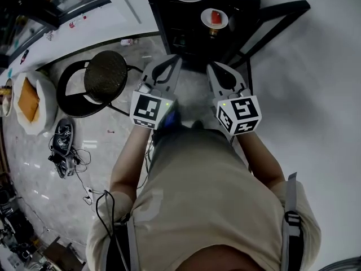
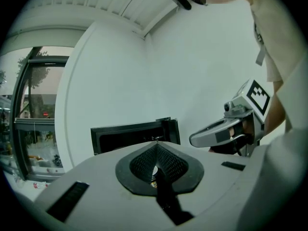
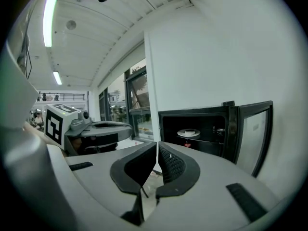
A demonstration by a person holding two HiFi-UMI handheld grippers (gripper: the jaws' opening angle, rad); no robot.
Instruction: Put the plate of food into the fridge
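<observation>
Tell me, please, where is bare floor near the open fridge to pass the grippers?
The floor is bare between the stool and the fridge door, just ahead of the left gripper and right gripper. Left of the stool it is crowded: a white bag and cables.

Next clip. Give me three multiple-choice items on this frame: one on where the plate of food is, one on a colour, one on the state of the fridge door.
1. Where is the plate with the red food?
A. on the floor
B. on a shelf inside the fridge
C. on top of the fridge

2. What colour is the fridge's casing?
A. black
B. white
C. blue

3. How does the fridge door stand?
A. shut
B. taken off
C. swung open

Answers:
1. B: the head view shows the plate on a shelf within the cabinet.
2. A: casing and door frame are black in every view.
3. C: the right gripper view looks past the door at the shelves.
</observation>
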